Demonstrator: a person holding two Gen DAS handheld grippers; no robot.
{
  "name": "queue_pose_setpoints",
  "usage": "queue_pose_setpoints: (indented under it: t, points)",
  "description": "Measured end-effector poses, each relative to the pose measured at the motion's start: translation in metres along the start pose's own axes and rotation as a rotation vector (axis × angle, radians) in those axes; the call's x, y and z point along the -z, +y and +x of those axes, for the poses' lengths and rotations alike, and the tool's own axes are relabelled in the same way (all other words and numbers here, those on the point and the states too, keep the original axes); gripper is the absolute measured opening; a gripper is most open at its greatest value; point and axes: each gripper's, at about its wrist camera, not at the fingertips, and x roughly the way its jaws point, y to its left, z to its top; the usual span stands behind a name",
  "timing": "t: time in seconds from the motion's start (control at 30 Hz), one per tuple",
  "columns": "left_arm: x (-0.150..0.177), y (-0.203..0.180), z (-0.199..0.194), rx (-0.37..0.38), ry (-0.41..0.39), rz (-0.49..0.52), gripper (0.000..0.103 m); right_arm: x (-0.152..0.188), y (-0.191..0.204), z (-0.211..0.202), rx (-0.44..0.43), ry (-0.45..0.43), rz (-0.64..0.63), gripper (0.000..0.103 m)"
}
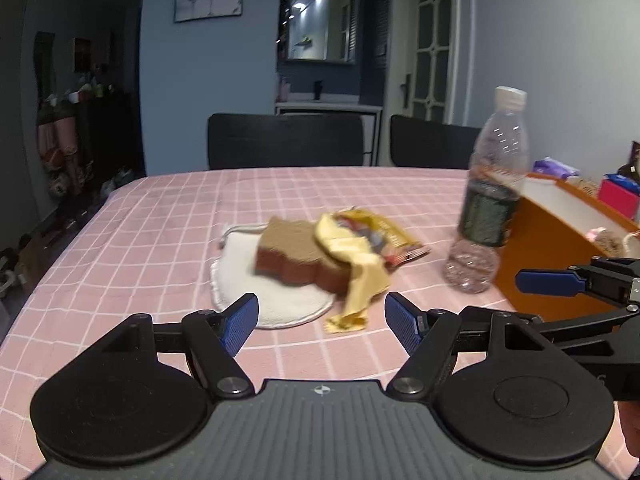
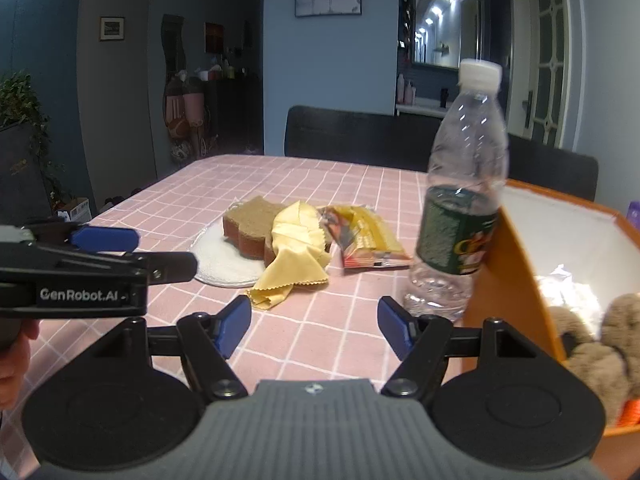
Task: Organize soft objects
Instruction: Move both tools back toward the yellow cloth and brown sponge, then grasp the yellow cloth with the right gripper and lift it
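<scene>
Both your left gripper (image 1: pixel 320 322) and right gripper (image 2: pixel 314 326) hang with jaws wide and empty above the pink checked tablecloth (image 1: pixel 140 220). The brown sponge (image 1: pixel 298 254) lies on a white pad (image 1: pixel 240 276), a yellow cloth (image 1: pixel 360 268) draped over it, left of the water bottle (image 1: pixel 490 196). The orange box (image 2: pixel 512 280) stands just right of that bottle.

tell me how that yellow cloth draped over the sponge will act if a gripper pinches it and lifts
The yellow cloth looks thin and floppy: it lies in folds, draped from the sponge down to the tablecloth, so it would probably hang limp from the pinch. It seems light, unlikely to drag the sponge along. Its crumpled near end gives an easy pinch point.
</scene>
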Motion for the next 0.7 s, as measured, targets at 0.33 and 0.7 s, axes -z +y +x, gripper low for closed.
queue_pose_setpoints:
  t: [0.33, 0.7]
  points:
    - [-0.004, 0.028, 0.028, -0.023, 0.056, -0.019, 0.084, -0.013, 0.006, 0.053, -0.003, 0.050, 0.029, 0.065]
    - [-0.016, 0.045, 0.053, -0.062, 0.112, -0.007, 0.083, -0.037, 0.012, 0.114, -0.068, 0.085, 0.053, 0.046]
